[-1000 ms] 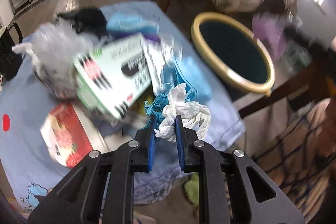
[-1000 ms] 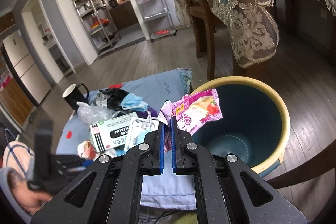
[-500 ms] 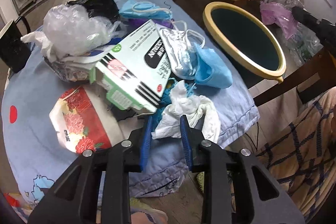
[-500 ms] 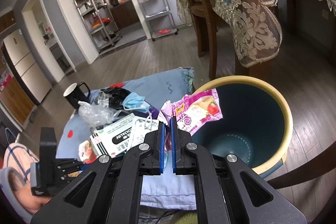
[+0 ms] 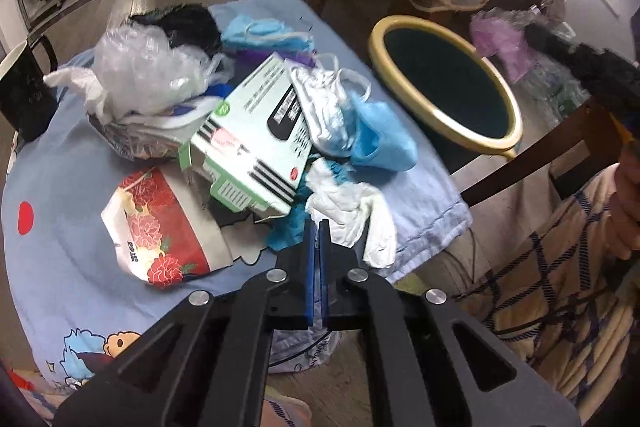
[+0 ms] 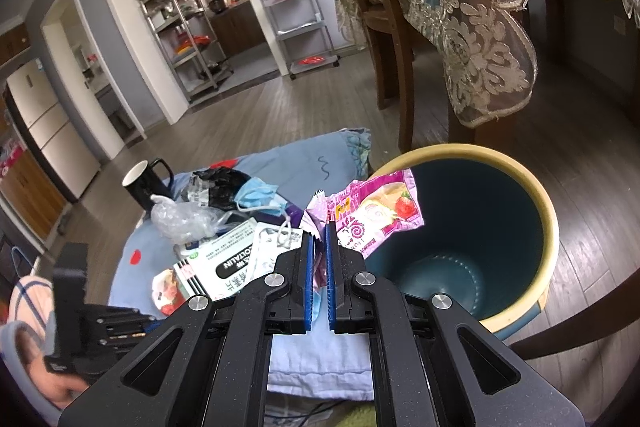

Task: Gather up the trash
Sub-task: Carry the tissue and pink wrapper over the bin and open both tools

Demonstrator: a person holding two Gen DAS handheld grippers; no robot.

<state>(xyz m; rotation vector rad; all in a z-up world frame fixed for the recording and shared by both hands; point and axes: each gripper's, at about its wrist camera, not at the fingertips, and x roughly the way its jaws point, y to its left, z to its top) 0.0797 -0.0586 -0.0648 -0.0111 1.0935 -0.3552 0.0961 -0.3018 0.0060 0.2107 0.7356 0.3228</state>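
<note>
While the left gripper (image 5: 318, 227) is held with jaws together, empty, at the blue cloth's (image 5: 72, 187) near edge beside a soft white tissue (image 5: 352, 205), a light, crinkly pink snack wrapper (image 6: 376, 215), clamped by its corner in the right gripper (image 6: 319, 231), is held at the bin's (image 6: 550, 223) rim.

The bin (image 6: 516, 227) mouth lies open; a chair rail (image 6: 580, 319) crosses its near side.

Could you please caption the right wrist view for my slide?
Right tool holds a pink snack wrapper at the rim of the teal bin.
</note>
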